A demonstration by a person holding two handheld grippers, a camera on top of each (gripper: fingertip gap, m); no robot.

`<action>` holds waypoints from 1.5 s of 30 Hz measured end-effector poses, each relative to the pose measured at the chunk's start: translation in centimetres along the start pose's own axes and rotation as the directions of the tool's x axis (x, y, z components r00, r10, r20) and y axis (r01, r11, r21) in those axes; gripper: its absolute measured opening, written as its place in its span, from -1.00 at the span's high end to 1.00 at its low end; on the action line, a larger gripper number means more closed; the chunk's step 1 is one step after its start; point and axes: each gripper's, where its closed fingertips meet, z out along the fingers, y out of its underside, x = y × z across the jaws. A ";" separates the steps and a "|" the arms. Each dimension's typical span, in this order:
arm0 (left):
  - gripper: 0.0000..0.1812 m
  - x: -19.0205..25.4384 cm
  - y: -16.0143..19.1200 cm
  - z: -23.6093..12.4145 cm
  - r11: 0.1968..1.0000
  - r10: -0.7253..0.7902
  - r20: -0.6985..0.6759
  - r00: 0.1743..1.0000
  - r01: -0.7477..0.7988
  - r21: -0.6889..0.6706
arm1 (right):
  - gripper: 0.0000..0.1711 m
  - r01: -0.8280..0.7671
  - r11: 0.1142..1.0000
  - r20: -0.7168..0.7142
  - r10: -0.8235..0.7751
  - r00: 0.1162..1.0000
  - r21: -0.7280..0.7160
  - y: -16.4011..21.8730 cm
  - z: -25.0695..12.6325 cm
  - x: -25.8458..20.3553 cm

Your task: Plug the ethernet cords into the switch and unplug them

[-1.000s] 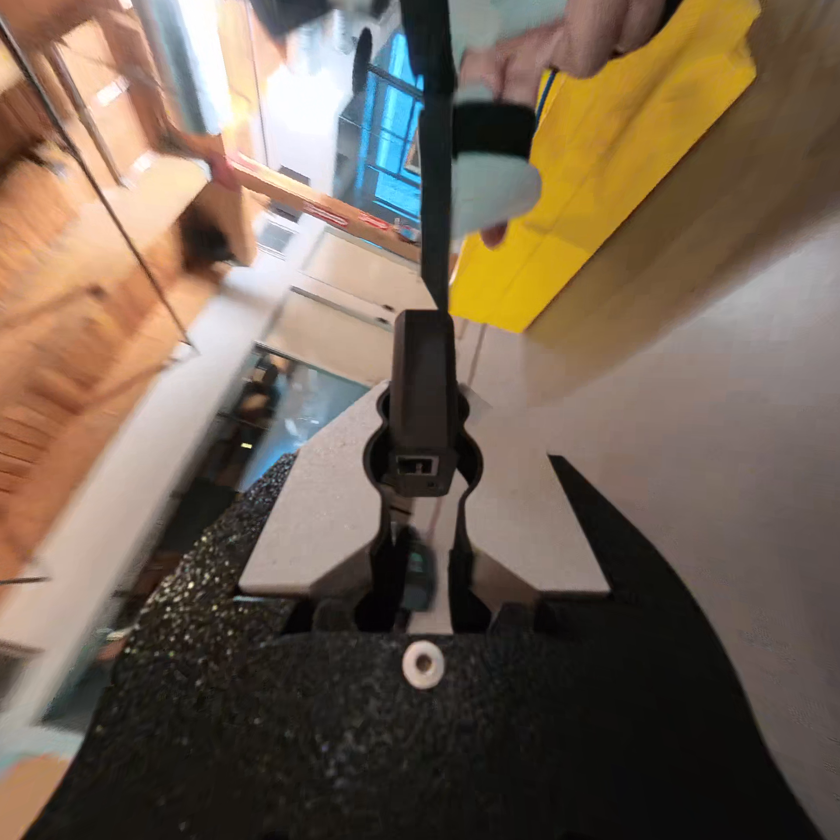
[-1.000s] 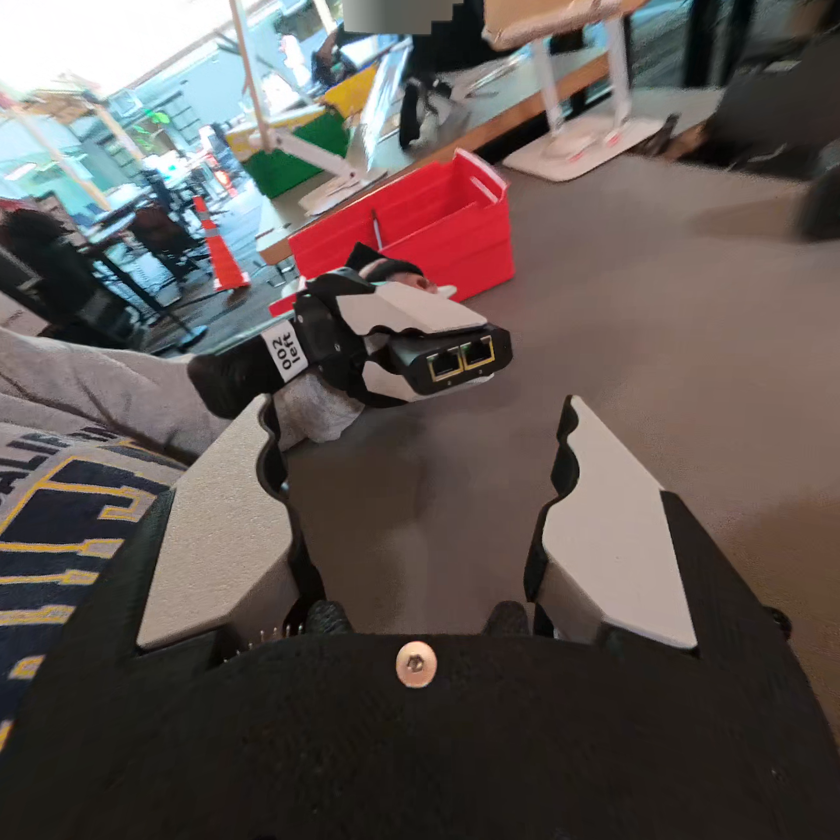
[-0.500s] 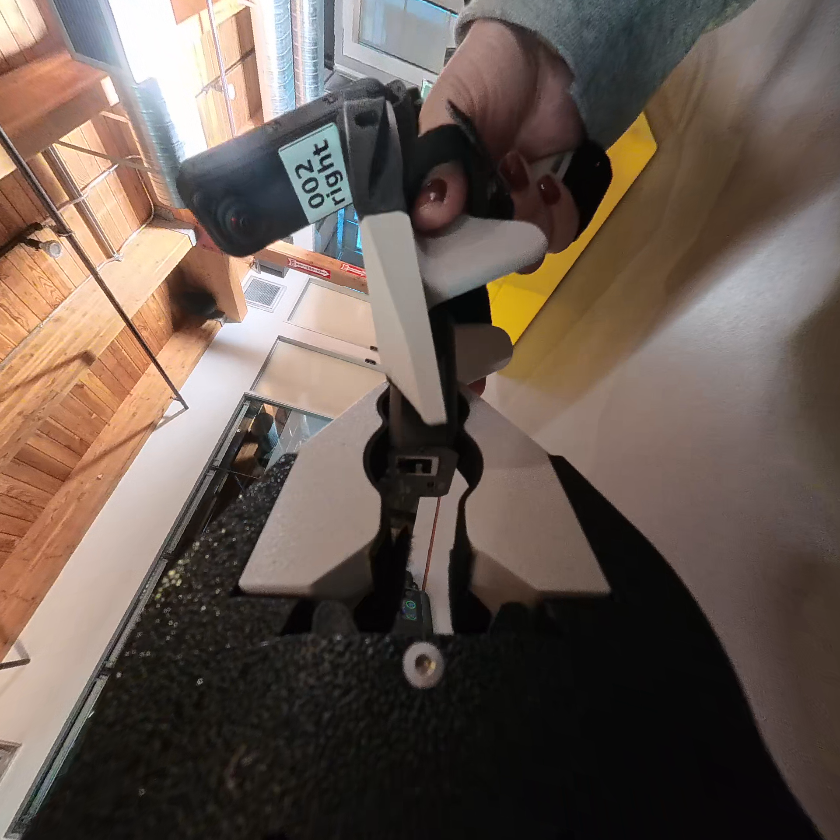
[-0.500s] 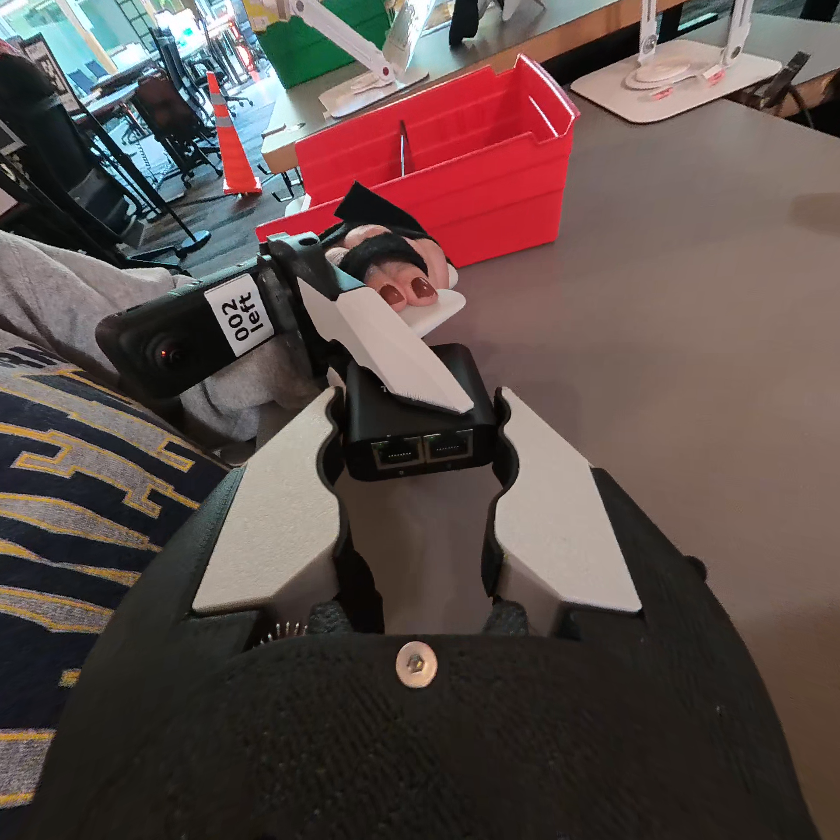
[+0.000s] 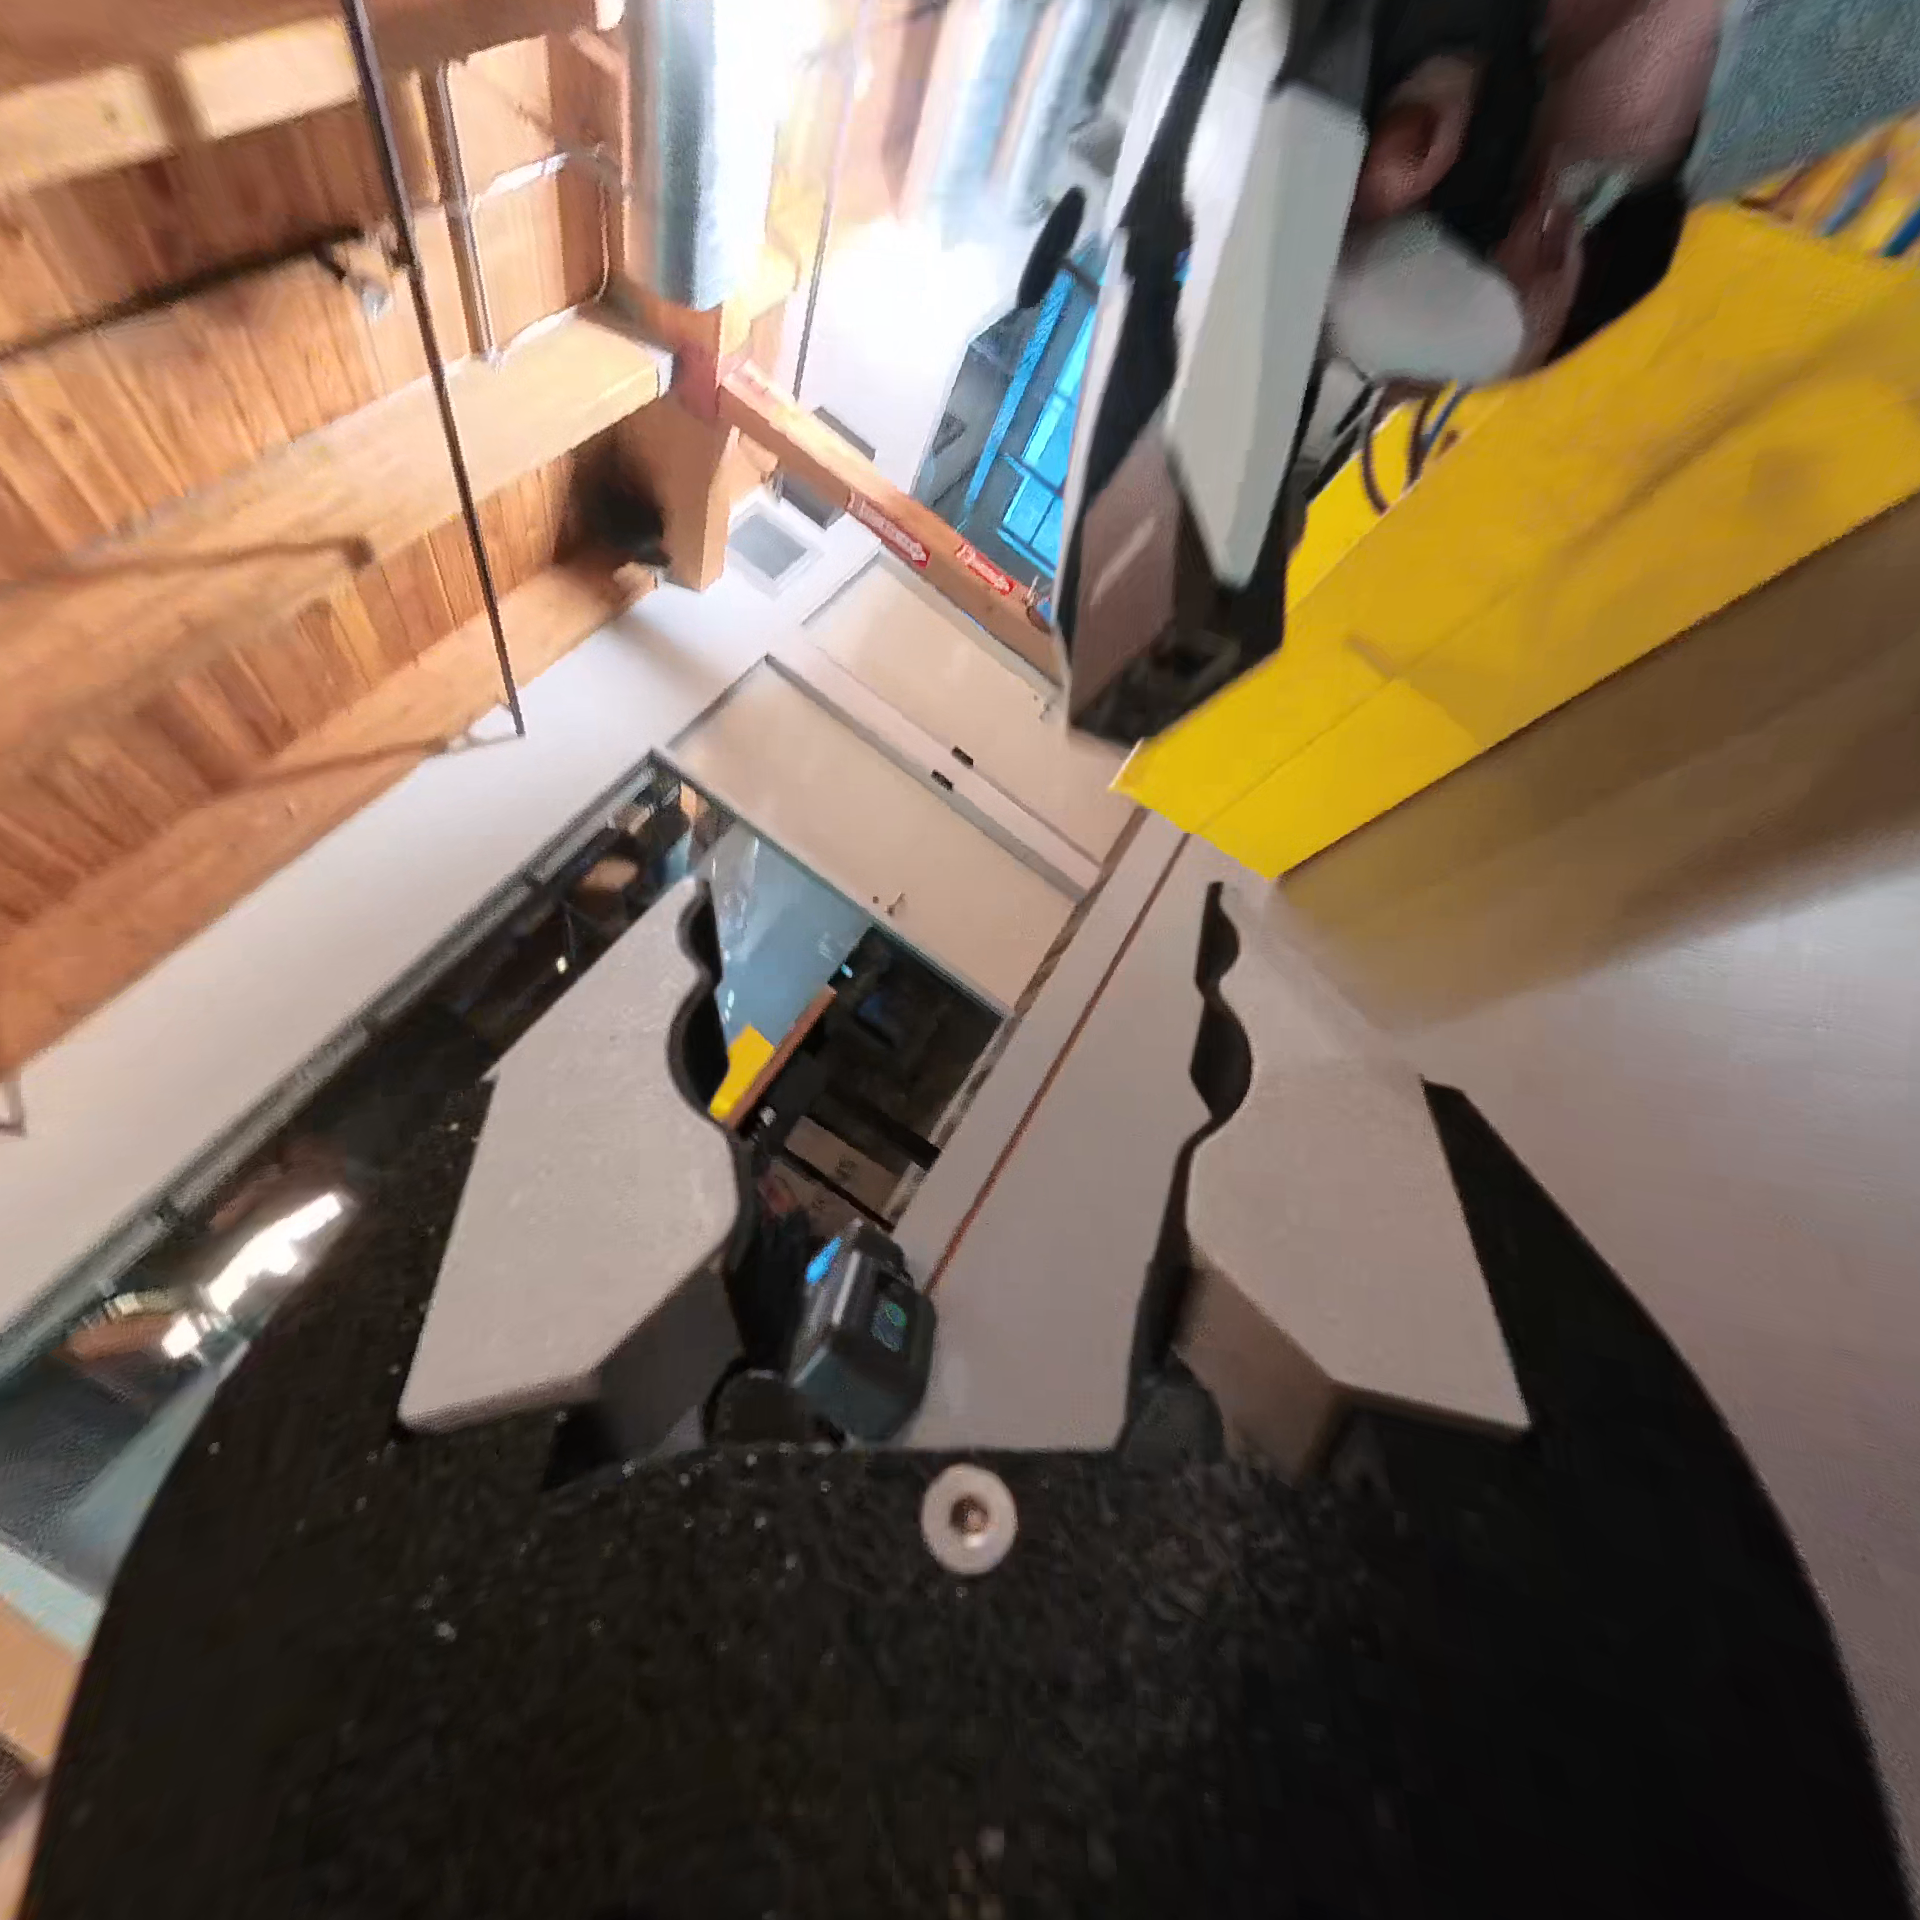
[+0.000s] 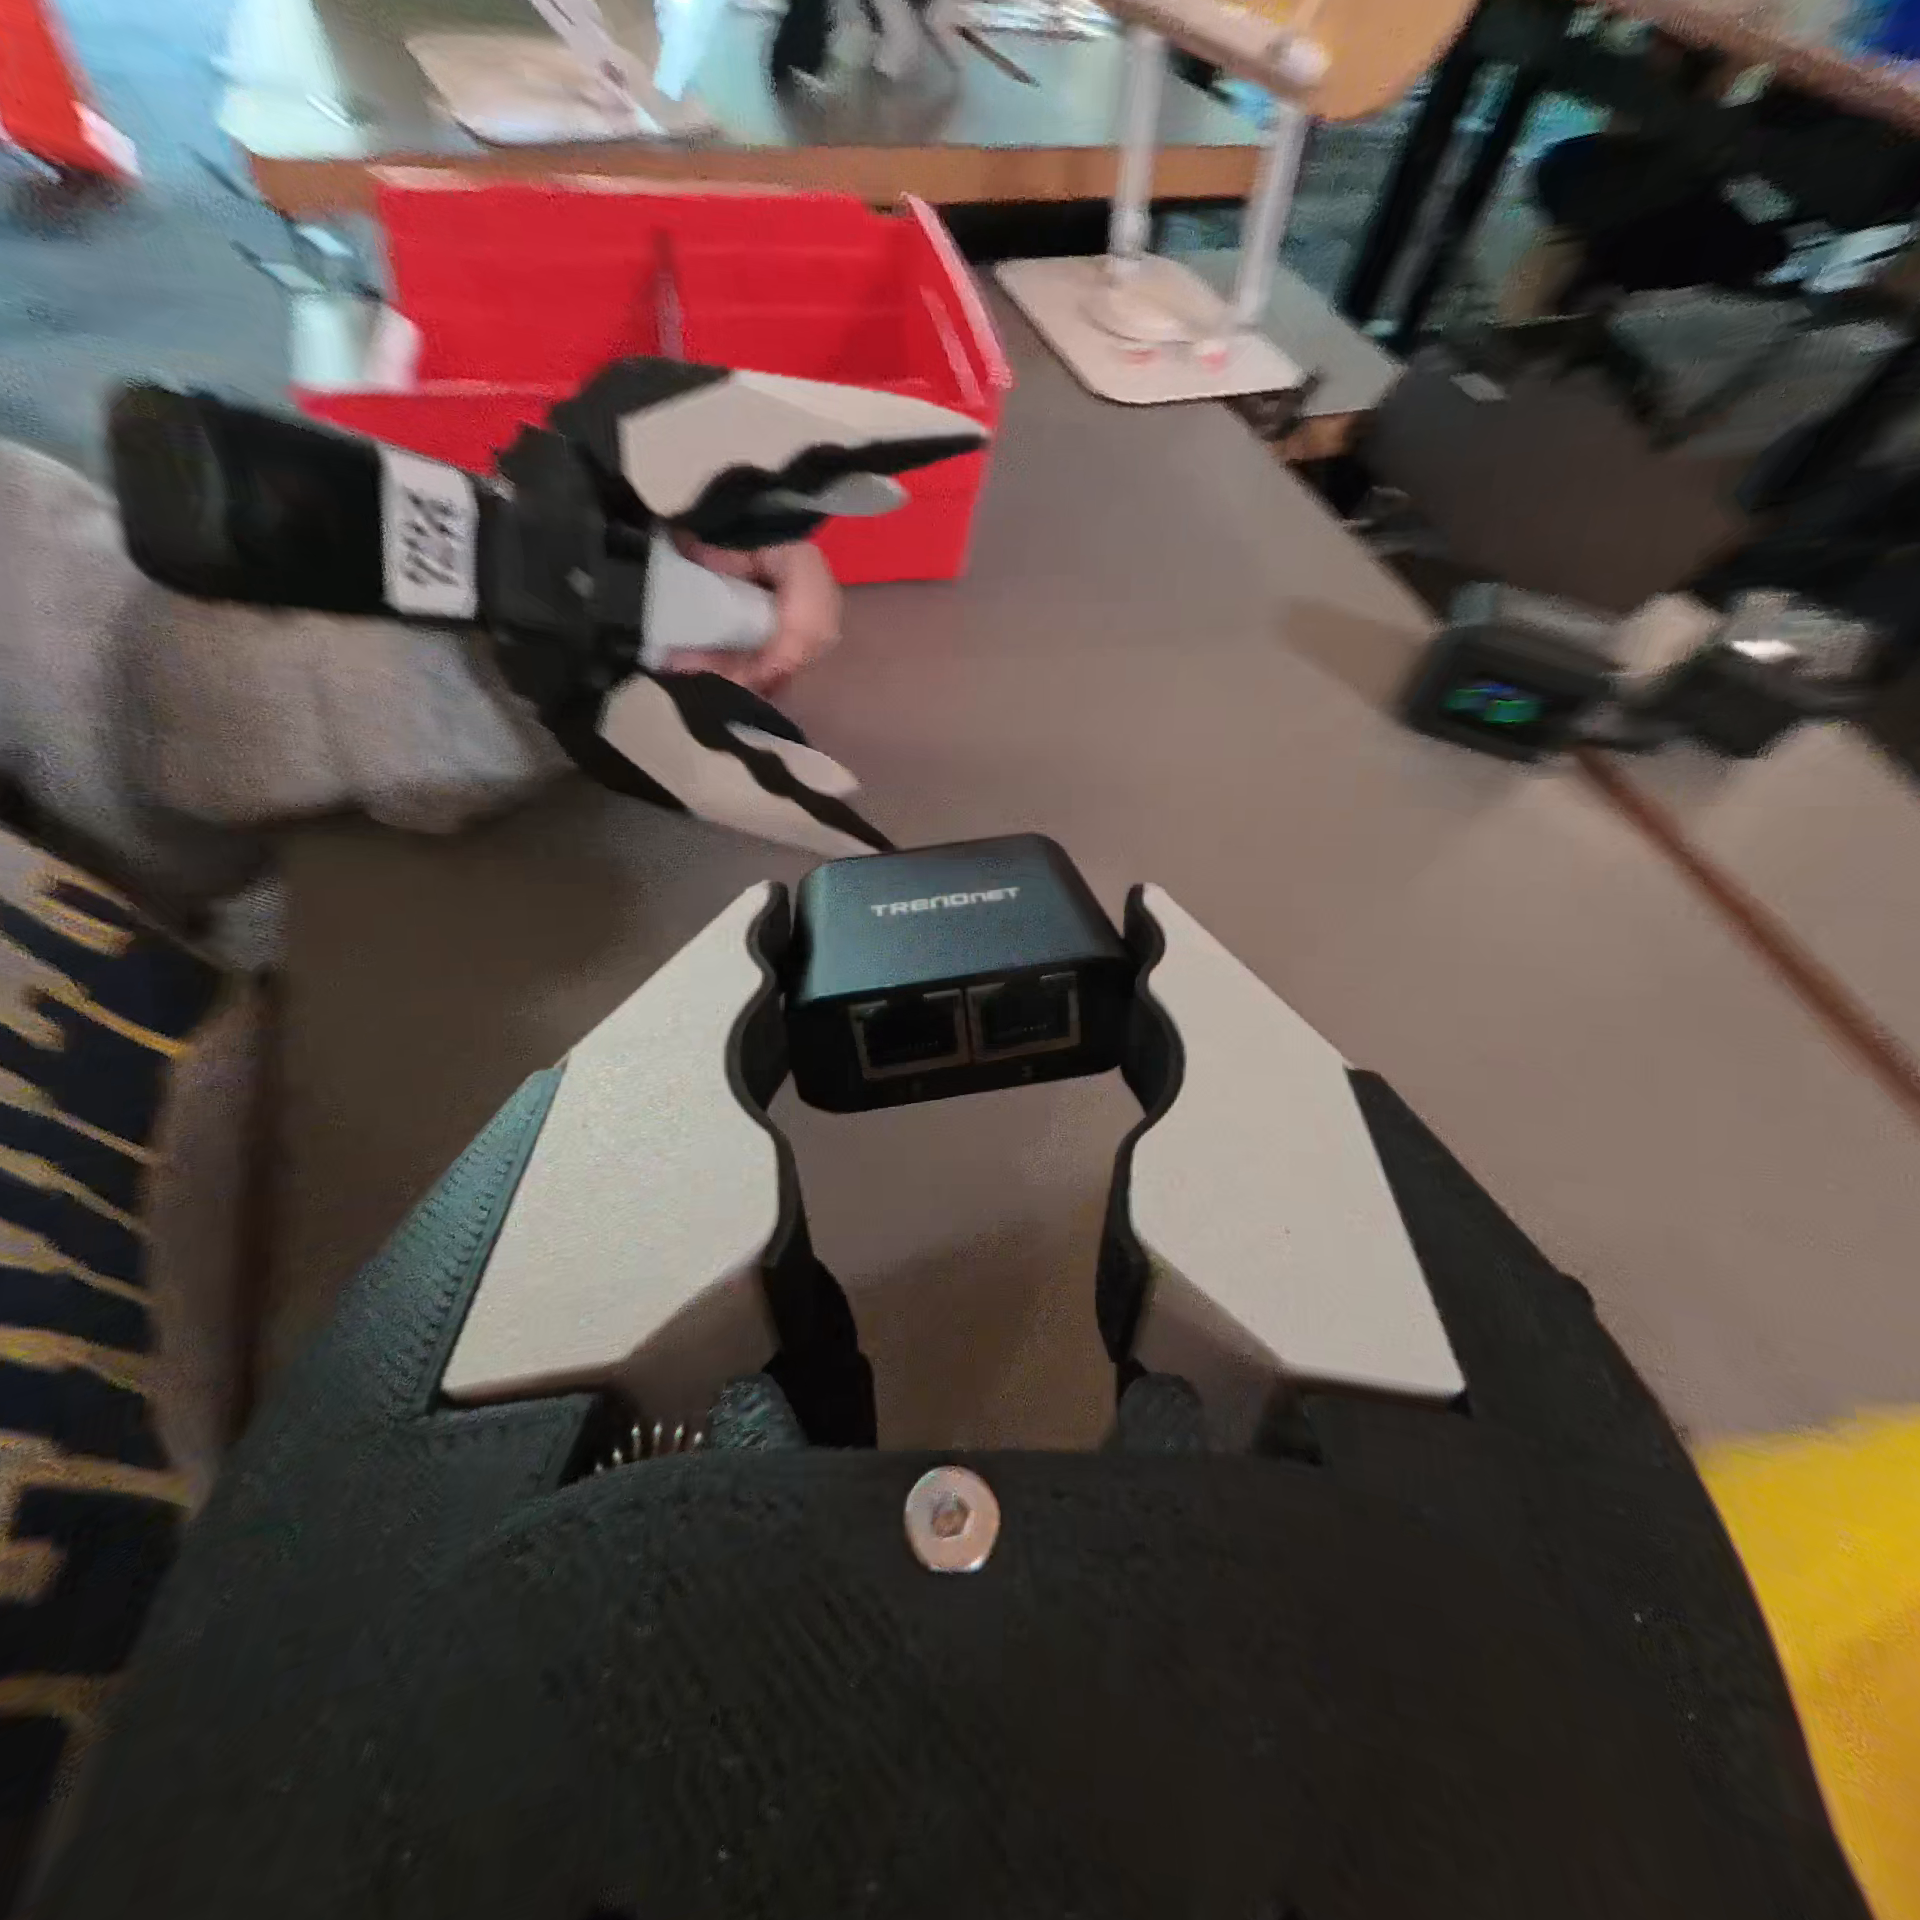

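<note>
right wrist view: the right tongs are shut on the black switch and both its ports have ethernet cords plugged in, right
Not quite. The right wrist view shows the right tongs shut on the black switch, but both of its ports are empty: no ethernet cord is plugged into either one. The left tongs are open beside the red bin, holding nothing.

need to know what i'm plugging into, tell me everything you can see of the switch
The switch is a small black box with rounded edges, plastic by its look, with pale lettering on top. Its front face shows two side-by-side ethernet ports, both empty, facing the camera. It sits level between the right gripper's grey fingers, which clamp its two sides. No cord is attached. Whether it touches the grey table below cannot be told.
</note>
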 end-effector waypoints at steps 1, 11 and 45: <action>0.00 -0.4 0.7 0.0 0.999 -0.040 0.012 0.999 0.041 -0.018 | 0.26 0.048 0.998 -0.070 -0.050 0.996 -0.030 -0.3 -1.6 1.5; 0.05 -0.4 5.4 0.6 0.944 -0.289 0.008 0.957 0.286 -0.166 | 0.25 0.111 0.695 -0.195 -0.346 0.918 -0.710 7.6 -13.2 19.6; 0.13 0.9 6.2 0.8 0.928 -0.332 -0.054 0.942 0.316 -0.197 | 0.17 0.184 0.409 0.096 -0.226 0.969 -0.894 19.9 -9.8 22.4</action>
